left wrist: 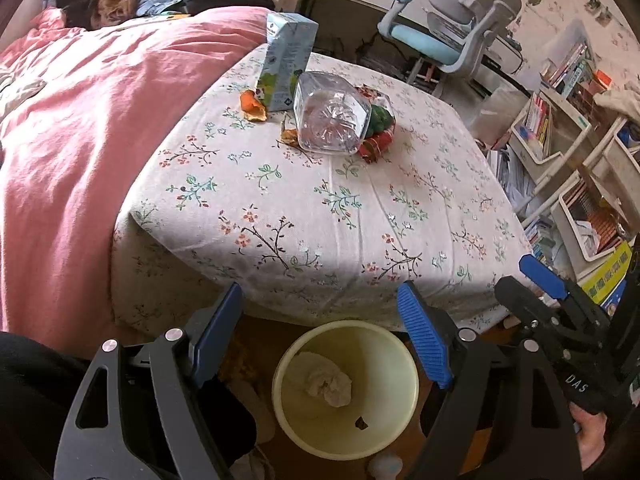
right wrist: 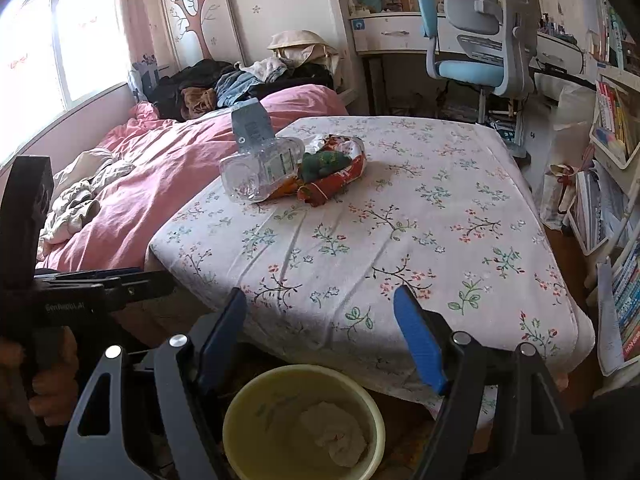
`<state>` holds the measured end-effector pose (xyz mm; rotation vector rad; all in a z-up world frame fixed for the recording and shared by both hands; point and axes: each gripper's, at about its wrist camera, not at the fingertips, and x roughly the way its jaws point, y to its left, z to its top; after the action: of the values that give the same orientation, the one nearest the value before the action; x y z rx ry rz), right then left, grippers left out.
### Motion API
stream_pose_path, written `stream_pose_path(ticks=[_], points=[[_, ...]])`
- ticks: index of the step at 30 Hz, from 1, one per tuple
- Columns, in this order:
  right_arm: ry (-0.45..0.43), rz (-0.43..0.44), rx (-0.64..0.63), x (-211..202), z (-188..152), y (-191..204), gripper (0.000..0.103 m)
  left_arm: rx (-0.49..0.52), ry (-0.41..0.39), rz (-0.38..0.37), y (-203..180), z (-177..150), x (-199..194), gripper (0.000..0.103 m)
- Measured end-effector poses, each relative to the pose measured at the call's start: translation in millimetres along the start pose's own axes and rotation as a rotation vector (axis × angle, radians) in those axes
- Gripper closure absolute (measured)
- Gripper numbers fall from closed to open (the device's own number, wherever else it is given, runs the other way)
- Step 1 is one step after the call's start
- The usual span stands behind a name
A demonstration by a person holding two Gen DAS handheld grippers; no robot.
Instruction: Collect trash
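Trash sits in a small heap on the flowered bed sheet [left wrist: 360, 216], far ahead of both grippers. The heap has a clear plastic bottle [left wrist: 334, 118] lying on its side, a blue juice carton [left wrist: 286, 62] standing behind it, a red snack wrapper [left wrist: 378, 142] just right of the bottle, and orange peel [left wrist: 253, 106] to its left. These things touch or lie just beside each other.

The left gripper [left wrist: 324, 338] is wide open with nothing between its blue pads. The right gripper [right wrist: 320, 340] is wide open too, and holds nothing.

Right below both grippers stands a pale yellow bin [left wrist: 346, 390] on the floor, against the foot of the bed. A crumpled tissue [left wrist: 330, 384] lies inside it.

Between the bin and the heap the sheet is bare. A pink blanket [left wrist: 80, 140] lies on the left. Book shelves [left wrist: 560, 152] stand close on the right, and a blue chair [left wrist: 452, 32] is far behind the bed.
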<state>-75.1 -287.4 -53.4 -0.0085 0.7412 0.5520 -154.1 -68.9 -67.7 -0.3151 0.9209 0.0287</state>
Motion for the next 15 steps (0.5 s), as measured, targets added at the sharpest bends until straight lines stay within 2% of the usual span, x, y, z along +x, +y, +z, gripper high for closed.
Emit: stream_pose_path(ticks=[15], points=[[-0.003,0.003,-0.015,-2.7,1.3,6.9,0.030,-0.006,-0.008,-0.005,0.9,0.6,-2.5,0.026]])
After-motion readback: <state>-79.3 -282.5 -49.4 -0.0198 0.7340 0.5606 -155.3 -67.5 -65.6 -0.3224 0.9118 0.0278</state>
